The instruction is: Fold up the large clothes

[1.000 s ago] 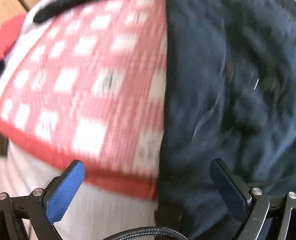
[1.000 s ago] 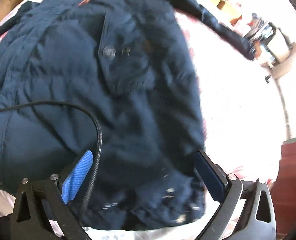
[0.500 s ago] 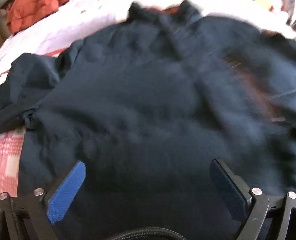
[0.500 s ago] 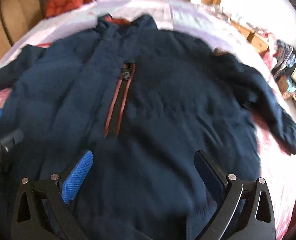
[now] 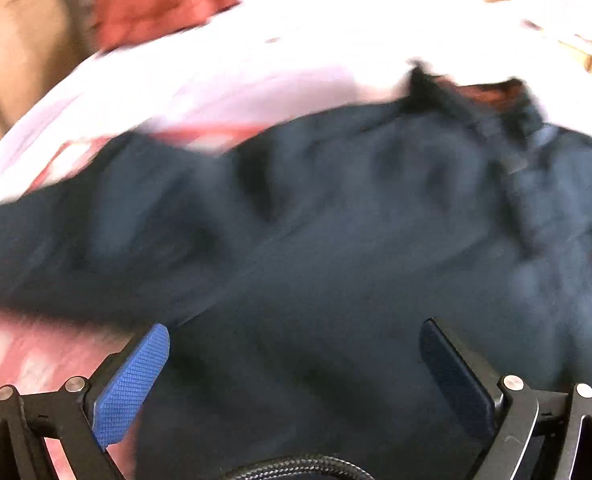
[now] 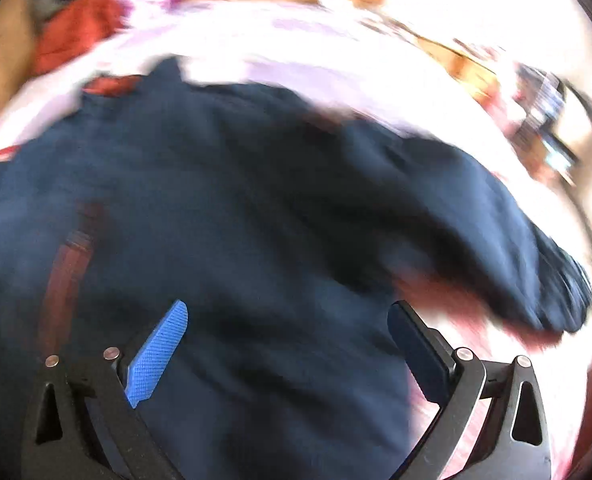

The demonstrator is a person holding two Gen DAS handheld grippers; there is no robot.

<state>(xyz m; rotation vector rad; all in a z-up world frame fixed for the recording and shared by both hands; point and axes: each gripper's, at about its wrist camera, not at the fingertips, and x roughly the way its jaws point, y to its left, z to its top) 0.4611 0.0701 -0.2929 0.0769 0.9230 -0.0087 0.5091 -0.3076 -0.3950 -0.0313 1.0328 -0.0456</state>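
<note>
My left claw stands wide apart with nothing between its blue pads, and the dark navy padded jacket lies spread on the pale bed just ahead of and beneath it. My right claw is equally wide and empty above the jacket's front, its rust-red zip strip to the claw's left and one sleeve stretching to its right. Both views are blurred.

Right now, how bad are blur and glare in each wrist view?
Left wrist: jacket and bed smeared by motion, gripper sharp, sheet washed out. Right wrist: heavier smear, jacket edges streaked, blown-out glare top right, fisheye vignette at corners.
</note>
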